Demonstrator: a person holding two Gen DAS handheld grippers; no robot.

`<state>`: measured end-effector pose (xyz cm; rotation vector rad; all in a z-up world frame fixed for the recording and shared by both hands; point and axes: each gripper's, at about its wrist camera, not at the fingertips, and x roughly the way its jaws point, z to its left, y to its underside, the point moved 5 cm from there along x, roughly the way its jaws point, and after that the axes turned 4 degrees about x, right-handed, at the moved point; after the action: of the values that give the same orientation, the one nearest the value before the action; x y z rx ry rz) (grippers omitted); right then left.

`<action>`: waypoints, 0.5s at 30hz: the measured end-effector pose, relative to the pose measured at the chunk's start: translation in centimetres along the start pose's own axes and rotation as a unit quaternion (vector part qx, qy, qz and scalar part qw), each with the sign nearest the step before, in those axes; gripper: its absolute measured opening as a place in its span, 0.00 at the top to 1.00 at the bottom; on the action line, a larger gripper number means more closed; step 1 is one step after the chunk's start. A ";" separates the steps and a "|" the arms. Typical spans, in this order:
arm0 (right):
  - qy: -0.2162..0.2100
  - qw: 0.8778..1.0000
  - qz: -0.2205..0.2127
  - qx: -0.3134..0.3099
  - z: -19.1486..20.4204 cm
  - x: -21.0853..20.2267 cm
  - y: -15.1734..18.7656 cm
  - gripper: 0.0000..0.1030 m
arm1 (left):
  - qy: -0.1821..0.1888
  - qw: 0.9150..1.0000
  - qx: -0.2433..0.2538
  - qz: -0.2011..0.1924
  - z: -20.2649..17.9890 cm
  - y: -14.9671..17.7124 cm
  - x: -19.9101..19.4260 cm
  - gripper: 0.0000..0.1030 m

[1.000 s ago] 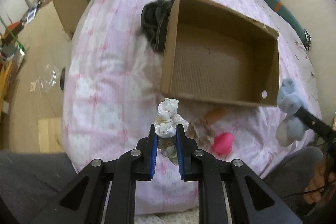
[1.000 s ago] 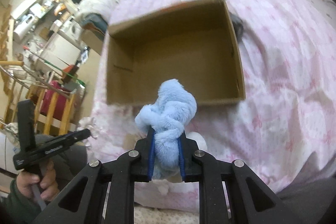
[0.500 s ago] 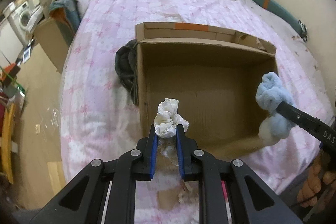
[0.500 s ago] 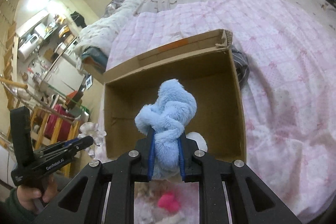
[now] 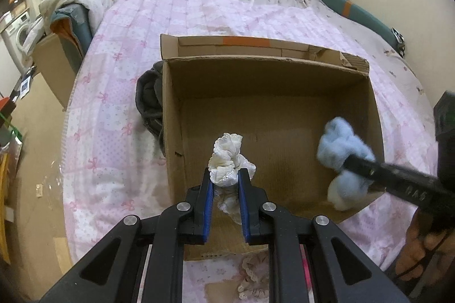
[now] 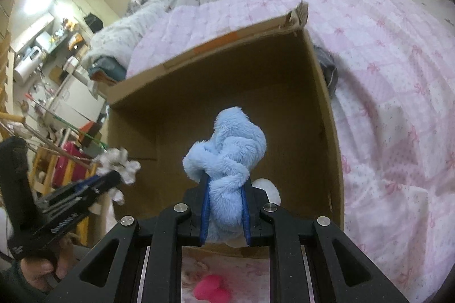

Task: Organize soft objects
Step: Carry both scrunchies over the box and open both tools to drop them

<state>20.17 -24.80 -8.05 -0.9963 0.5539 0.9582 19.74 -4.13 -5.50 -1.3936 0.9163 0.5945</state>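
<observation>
An open cardboard box lies on a pink quilted bed. My left gripper is shut on a white lacy cloth and holds it over the box's near left part; it also shows in the right wrist view. My right gripper is shut on a fluffy light blue plush, held over the box's near right part; it shows in the left wrist view too. Nothing else shows inside the box.
A dark garment lies against the box's left wall. A pink soft object and a lacy beige cloth lie on the quilt in front of the box. A cluttered room lies left of the bed.
Both grippers have moved forward from the bed's near edge to over the box, each still holding its soft object. The pink object has dropped below the grippers in view.
</observation>
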 end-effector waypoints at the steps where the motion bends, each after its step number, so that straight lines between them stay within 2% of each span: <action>1: 0.002 1.000 0.006 -0.002 0.0 0.4 0.1 0.81 | 0.001 1.000 -0.003 0.001 0.1 0.1 0.0 0.85; 6: 0.034 0.998 0.052 -0.013 0.0 2.3 1.5 0.80 | 0.008 1.000 -0.005 0.017 -0.1 0.4 1.0 0.85; 15: 0.030 0.998 0.053 -0.002 -0.6 2.1 1.3 0.80 | 0.001 1.000 0.002 0.011 -0.5 0.2 1.2 0.85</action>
<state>20.06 -24.20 -10.56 -1.0096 0.6614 1.0248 20.09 -4.82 -6.58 -1.3821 0.9357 0.6083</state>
